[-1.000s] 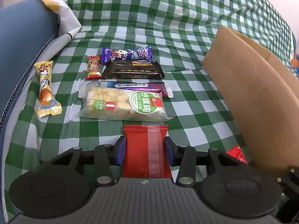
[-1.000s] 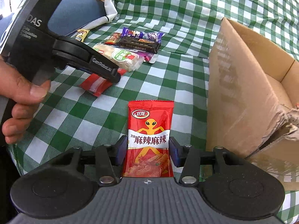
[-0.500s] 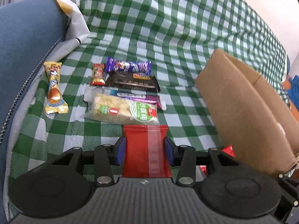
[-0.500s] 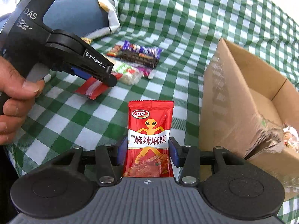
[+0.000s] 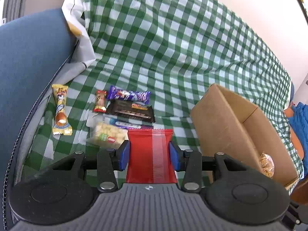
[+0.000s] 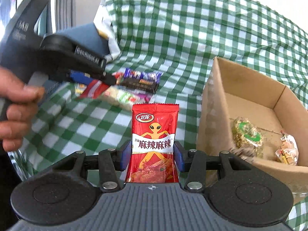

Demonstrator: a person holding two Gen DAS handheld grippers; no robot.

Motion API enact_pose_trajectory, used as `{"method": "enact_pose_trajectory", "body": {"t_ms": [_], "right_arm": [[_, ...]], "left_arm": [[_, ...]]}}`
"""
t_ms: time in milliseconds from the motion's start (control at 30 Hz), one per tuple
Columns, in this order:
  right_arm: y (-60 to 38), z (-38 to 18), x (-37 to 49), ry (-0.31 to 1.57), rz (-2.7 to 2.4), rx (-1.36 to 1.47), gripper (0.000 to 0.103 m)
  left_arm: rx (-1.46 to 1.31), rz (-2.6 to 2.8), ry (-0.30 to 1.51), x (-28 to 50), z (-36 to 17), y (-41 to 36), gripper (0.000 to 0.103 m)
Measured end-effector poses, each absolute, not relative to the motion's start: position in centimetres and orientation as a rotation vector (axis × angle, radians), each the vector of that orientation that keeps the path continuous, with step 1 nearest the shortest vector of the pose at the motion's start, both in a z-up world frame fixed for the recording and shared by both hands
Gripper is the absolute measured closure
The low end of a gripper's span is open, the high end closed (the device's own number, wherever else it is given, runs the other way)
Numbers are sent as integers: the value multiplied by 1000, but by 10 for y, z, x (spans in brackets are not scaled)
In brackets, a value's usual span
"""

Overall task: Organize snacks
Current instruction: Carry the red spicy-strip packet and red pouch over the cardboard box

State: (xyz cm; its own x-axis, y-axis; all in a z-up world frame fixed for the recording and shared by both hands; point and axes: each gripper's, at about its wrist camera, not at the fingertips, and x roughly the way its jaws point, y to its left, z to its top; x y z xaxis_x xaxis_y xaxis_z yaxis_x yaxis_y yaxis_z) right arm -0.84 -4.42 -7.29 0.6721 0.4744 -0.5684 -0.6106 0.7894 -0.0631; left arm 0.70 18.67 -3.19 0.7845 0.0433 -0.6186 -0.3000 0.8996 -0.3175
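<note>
My left gripper (image 5: 149,155) is shut on a red snack packet (image 5: 151,154), seen from its plain back, held above the green checked cloth. It also shows in the right wrist view (image 6: 90,80), at the left. My right gripper (image 6: 153,158) is shut on a red snack packet with an orange alien (image 6: 155,140), held up just left of the open cardboard box (image 6: 211,105). The box (image 5: 227,127) sits at the right in the left wrist view. Several snacks lie in a cluster on the cloth: a purple bar (image 5: 128,94), a black bar (image 5: 130,111), a clear bag of pale puffs (image 5: 105,134).
A yellow wrapped snack (image 5: 60,109) lies apart at the left, and a small red candy (image 5: 100,103) beside the purple bar. The box holds a round rice cake (image 6: 247,134) and a small wrapped sweet (image 6: 287,150). A blue cushion (image 5: 28,67) borders the cloth at the left.
Both grippers have risen with their red packets still held. The views now look down from higher, and the inside of the box with its snacks has come into sight.
</note>
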Motion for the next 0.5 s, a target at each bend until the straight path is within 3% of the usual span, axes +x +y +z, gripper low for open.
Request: {"method": "enact_pose_trajectory", "body": {"t_ms": [500], "right_arm": [[-135, 18, 56, 382, 462, -77, 55]], "left_arm": [[-386, 101, 561, 21, -2, 141, 55]]}}
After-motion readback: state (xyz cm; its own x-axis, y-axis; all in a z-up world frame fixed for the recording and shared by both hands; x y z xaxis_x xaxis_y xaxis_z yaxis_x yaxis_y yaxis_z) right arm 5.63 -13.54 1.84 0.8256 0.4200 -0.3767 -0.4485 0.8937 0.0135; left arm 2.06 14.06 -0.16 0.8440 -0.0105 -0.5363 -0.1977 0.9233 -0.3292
